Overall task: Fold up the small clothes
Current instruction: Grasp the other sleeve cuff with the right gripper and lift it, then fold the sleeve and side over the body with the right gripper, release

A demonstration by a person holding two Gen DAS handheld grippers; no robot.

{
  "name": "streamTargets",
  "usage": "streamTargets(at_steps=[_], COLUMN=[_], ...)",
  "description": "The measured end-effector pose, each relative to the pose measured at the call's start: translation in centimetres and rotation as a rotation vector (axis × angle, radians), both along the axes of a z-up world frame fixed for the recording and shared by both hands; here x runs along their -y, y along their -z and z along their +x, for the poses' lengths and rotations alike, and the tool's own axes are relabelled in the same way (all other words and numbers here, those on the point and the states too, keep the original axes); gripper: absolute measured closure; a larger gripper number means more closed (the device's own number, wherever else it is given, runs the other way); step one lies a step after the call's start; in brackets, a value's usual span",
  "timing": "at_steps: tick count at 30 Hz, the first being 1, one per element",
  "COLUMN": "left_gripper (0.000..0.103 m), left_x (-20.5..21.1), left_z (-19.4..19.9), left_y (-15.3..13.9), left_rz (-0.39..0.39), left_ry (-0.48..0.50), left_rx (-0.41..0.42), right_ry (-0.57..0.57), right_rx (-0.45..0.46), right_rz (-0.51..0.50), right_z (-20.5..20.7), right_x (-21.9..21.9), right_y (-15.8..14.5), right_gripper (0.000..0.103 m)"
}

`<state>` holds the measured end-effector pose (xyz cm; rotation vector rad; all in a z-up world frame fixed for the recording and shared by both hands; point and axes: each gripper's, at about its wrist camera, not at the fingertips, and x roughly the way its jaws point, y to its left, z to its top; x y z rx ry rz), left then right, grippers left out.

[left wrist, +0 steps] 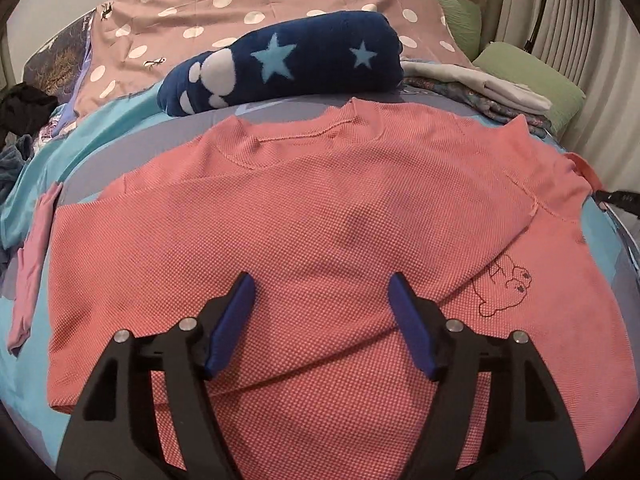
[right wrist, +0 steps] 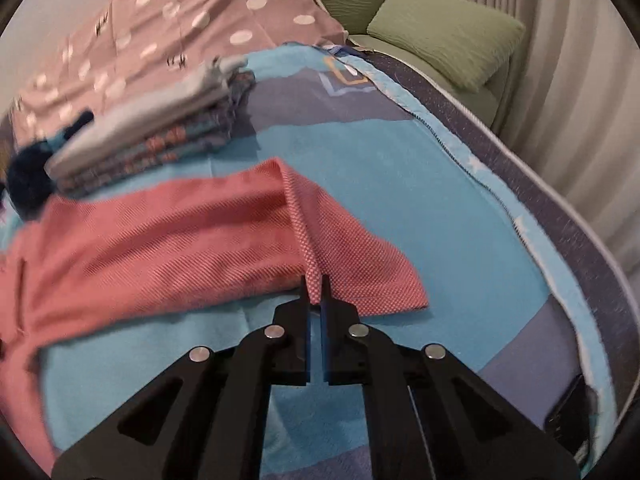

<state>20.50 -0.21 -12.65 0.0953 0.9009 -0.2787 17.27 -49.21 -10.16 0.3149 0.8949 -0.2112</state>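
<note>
A pink waffle-knit shirt [left wrist: 304, 216] lies spread on the bed, collar far from me, with a small bear outline on its right side [left wrist: 505, 286]. My left gripper [left wrist: 322, 284] is open, its blue pads [left wrist: 234, 320] apart just above the shirt's lower middle, holding nothing. My right gripper [right wrist: 315, 288] is shut on the shirt's sleeve [right wrist: 344, 256], pinching a ridge of fabric at its edge. The rest of the shirt [right wrist: 152, 240] stretches left, blurred. The right gripper's tip shows at the shirt's right sleeve in the left wrist view [left wrist: 616, 198].
A rolled navy star blanket [left wrist: 288, 64] lies behind the collar. A stack of folded clothes [right wrist: 152, 128] sits at the back right. A pink cloth [left wrist: 34, 260] lies left of the shirt. Polka-dot pillow [left wrist: 240, 8], green cushions [right wrist: 448, 44], bed edge [right wrist: 540, 208] at right.
</note>
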Motion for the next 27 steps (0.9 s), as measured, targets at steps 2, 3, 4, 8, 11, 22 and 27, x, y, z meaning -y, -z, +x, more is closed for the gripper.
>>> streamTargets(at_steps=[2,3,4,8,11,22,27], left_gripper=[0.032,0.032,0.032,0.032,0.031,0.029,0.028], left_x=[0.1,0.1,0.0,-0.1,-0.4,-3.8,-1.4], left_z=[0.0,0.1,0.0,-0.1,-0.2,-2.1,-1.6], left_y=[0.0,0.1,0.0,0.0,-0.1,-2.3,-1.6], left_rz=[-0.004,-0.009,-0.015,-0.025,-0.046,-0.457,-0.379], left_ry=[0.0,0.0,0.0,0.001,0.002,0.141,0.181], left_rx=[0.0,-0.001,-0.002,0.002,0.002,-0.002,-0.048], right_ry=[-0.048,-0.088,-0.125,-0.338,-0.502,-0.73,-0.646], right_rx=[0.045,0.067,0.083,0.14,0.144,-0.052,-0.026], right_rz=[0.122,0.179,0.223,0.4,0.523,0.538,0.482], right_z=[-0.6,-0.9,-1.0,-0.7,0.6,4.8,3.5], right_x=[-0.8,-1.7,-2.6,-9.7,-15.8,-31.5,-28.2], right_y=[-1.7,-2.7,-3.5,-7.1,-8.8,-5.3,-4.6], right_gripper=[0.1,0.1,0.1,0.1,0.1,0.087,0.078])
